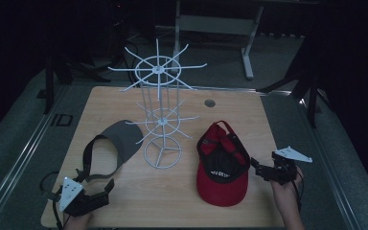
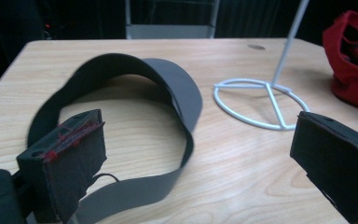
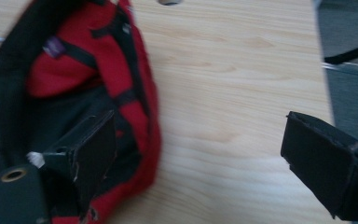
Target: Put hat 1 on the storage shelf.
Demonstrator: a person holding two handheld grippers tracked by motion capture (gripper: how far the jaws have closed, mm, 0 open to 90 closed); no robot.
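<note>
Visor [image 1: 116, 139] lies before wide left tool [image 1: 96, 197]; red cap [image 1: 222, 165] beside wide right tool [image 1: 261, 168].

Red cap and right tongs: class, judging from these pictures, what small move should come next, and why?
Probably ease the right tongs a little further toward the red cap and close on its rim. They are open, right beside the cap, and in the right gripper view one jaw already sits over the cap's dark inside while the other is over bare table, so the rim lies between them.
</note>
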